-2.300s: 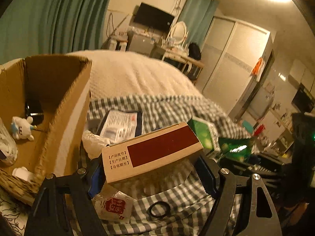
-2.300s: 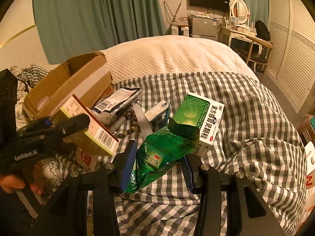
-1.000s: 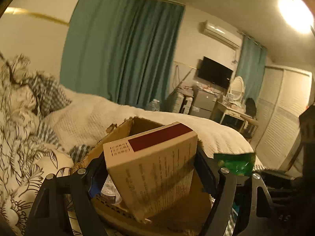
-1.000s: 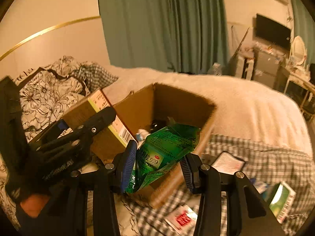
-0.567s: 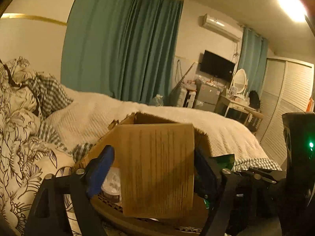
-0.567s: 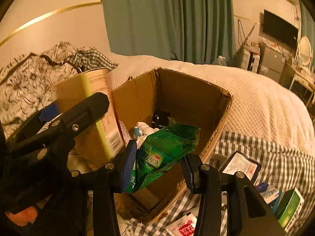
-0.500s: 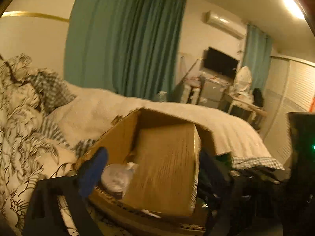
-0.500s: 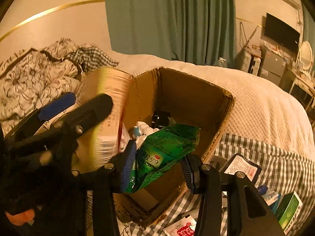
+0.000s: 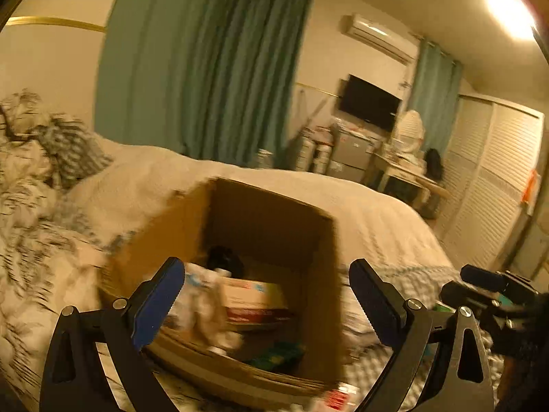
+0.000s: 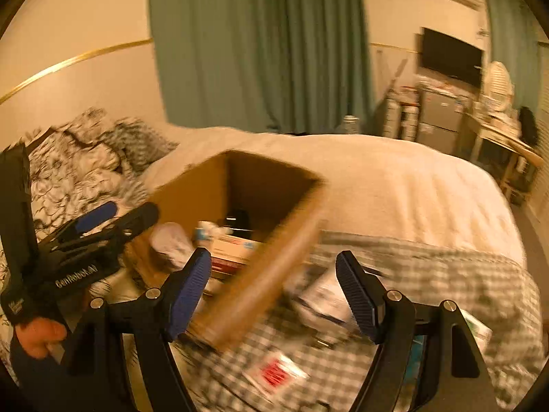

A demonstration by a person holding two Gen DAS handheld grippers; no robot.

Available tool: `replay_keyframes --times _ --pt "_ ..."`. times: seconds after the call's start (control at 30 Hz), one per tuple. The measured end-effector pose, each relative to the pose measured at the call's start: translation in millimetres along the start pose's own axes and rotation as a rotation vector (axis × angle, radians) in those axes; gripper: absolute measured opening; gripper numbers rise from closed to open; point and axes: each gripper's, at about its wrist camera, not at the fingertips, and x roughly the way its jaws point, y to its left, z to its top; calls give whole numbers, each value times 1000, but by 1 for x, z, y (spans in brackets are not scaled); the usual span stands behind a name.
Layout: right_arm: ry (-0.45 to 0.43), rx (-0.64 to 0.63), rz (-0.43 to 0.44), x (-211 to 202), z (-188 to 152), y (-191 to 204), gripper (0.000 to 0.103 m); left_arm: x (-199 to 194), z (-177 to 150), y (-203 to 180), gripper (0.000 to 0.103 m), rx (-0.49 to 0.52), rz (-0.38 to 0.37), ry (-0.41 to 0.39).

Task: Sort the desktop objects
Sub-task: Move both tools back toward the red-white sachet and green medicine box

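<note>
The left claw stands wide open with nothing between its pads. The right claw is opening, also with nothing held. Just ahead of and below both sits the cardboard box, where the sorted things lie: a red-and-white carton, a crumpled white bag, a green packet and something dark at the back.

The likeliest trouble is a collision. The two claws hang close together over one box, so a careless swing could knock one against the other or clip the near wall and tip the box on the soft bed. The blur suggests quick movement, which makes a misjudged reach more likely.

To the right of the right claw, loose items remain on the checked blanket: a red-printed sachet and a white pack. The bed serves as the work area; beyond are teal curtains, a wall television and louvred wardrobe doors.
</note>
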Motion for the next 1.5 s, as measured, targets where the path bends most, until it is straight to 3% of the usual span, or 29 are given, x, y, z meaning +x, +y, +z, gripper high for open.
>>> replay_keyframes --times 0.17,0.23,0.33,0.4,0.43,0.57,0.63,0.83,1.0,1.13,1.23,1.27,1.3,1.33,1.4,1.47,1.5 --pt "34 64 -209 -43 -29 -68 77 -2 -27 -72 103 171 -98 38" --pt "52 100 -242 -52 -43 -91 78 4 -47 -103 103 244 -137 92" --pt "69 157 -272 -60 -65 -120 78 17 -78 -134 103 264 -207 200" --pt "77 184 -276 -61 -79 -133 78 29 -98 -145 103 253 -204 253" --pt "79 200 -286 -59 -88 -139 78 38 -111 -148 103 237 -143 263" --pt "101 260 -333 -39 -113 -159 81 72 -145 -149 103 279 -27 381" --pt "85 304 -325 -30 -124 -164 103 86 -154 -143 103 267 29 429" --pt "84 372 -346 -10 -127 -171 102 99 -162 -102 103 100 142 512" --pt "119 436 -352 11 -126 -180 102 103 -172 -97 103 87 127 577" --pt "161 467 -375 36 -122 -188 102 110 -182 -99 103 111 86 630" --pt "181 489 -387 49 -123 -192 103 115 -181 -91 103 66 35 650" --pt "190 482 -398 53 -124 -192 103 114 -179 -89 100 51 12 644" --pt "200 482 -395 55 -126 -193 103 113 -177 -87 89 41 -11 639" --pt "200 492 -375 54 -129 -193 100 113 -175 -86 68 38 -19 637" --pt "197 472 -392 51 -130 -190 94 111 -175 -86 59 52 -46 640" --pt "197 440 -389 46 -134 -187 84 108 -175 -86 58 46 -75 647" --pt "199 445 -382 45 -135 -189 84 106 -175 -86 48 46 -84 644"
